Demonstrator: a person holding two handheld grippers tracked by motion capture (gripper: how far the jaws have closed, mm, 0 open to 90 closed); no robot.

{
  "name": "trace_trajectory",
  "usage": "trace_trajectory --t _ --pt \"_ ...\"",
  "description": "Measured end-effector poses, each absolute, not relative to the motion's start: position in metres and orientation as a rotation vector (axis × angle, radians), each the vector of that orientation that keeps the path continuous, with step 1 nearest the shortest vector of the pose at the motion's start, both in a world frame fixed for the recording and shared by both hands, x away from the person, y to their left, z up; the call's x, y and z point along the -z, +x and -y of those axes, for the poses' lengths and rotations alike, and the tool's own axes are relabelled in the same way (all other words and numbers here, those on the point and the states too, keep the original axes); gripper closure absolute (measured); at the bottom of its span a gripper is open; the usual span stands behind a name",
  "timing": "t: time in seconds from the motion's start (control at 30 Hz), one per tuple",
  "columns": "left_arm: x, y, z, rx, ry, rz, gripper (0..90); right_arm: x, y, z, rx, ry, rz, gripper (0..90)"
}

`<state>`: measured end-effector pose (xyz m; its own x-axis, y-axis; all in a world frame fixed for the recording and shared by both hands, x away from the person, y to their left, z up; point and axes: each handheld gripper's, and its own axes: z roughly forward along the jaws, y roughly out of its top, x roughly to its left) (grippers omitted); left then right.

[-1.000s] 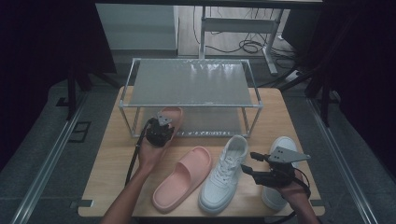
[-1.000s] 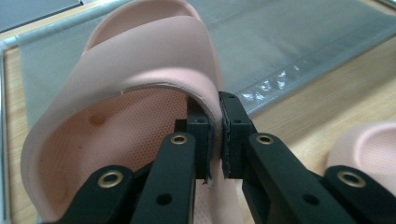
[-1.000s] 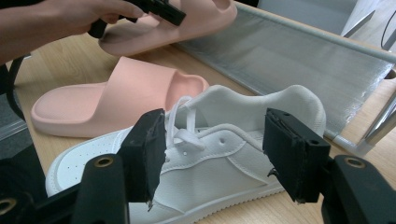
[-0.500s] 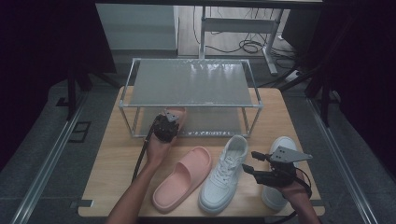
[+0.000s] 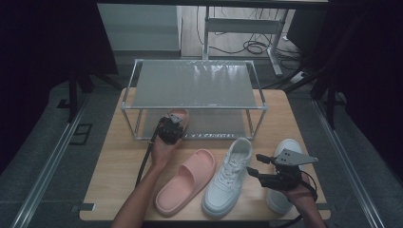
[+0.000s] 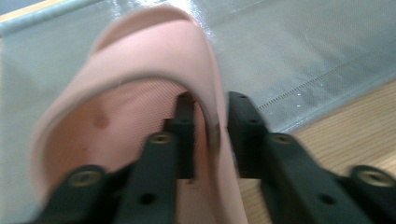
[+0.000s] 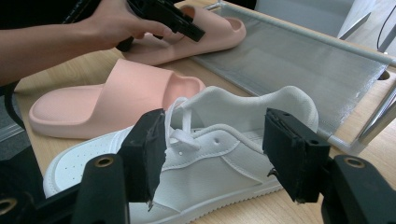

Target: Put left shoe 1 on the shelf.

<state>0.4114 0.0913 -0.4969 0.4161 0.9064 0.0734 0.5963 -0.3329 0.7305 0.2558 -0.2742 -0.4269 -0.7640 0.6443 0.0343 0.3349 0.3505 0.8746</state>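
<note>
Four shoes laid out around the wire rack [image 5: 195, 90] on the worktop [image 5: 119, 156]. Nearest, well short of the rack: right claw [image 5: 259, 165], jaws spread wide and gripping nothing, aimed at a white sneaker [image 5: 228, 178], with a second white sneaker [image 5: 285, 147] under the right hand. Beside that, short of the rack's front rail: one pink slide [image 5: 187, 185] lying flat. Farther on, at the rack's lower shelf: second pink slide [image 6: 154, 79] partly resting on the mesh, its side wall between the jaws of the left claw [image 5: 169, 124], just loosened and eased apart, no longer pinching.
</note>
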Motion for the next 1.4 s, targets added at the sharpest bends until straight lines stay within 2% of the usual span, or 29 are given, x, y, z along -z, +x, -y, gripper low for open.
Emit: trace_trajectory --t 0.1,0.27,0.33,0.43,0.5,0.73,1.07,1.4 --pt "0.489 0.403 -0.095 -0.63 2.026 -1.259 62.9 0.427 0.256 0.274 -1.375 0.869 -2.302 39.9" --pt "0.478 0.384 -0.101 -0.569 2.041 -1.208 60.0 0.426 0.255 0.273 -1.37 0.861 -2.307 39.9" --pt "0.475 0.377 -0.105 -0.553 2.056 -1.187 62.7 0.426 0.255 0.273 -1.373 0.864 -2.303 40.0" --pt "0.474 0.365 -0.11 -0.525 2.07 -1.158 76.0 0.426 0.255 0.273 -1.369 0.863 -2.306 40.0" --pt "0.473 0.357 -0.115 -0.515 2.072 -1.145 80.5 0.427 0.255 0.272 -1.371 0.864 -2.306 39.9" --pt "0.472 0.334 -0.132 -0.478 2.076 -1.107 90.0 0.428 0.255 0.272 -1.366 0.864 -2.308 39.9" --pt "0.473 0.3 -0.163 -0.468 2.079 -1.08 90.0 0.428 0.255 0.27 -1.359 0.855 -2.314 40.0" --pt "0.492 0.277 -0.194 -0.453 2.091 -1.135 90.0 0.429 0.255 0.266 -1.362 0.857 -2.315 40.1"
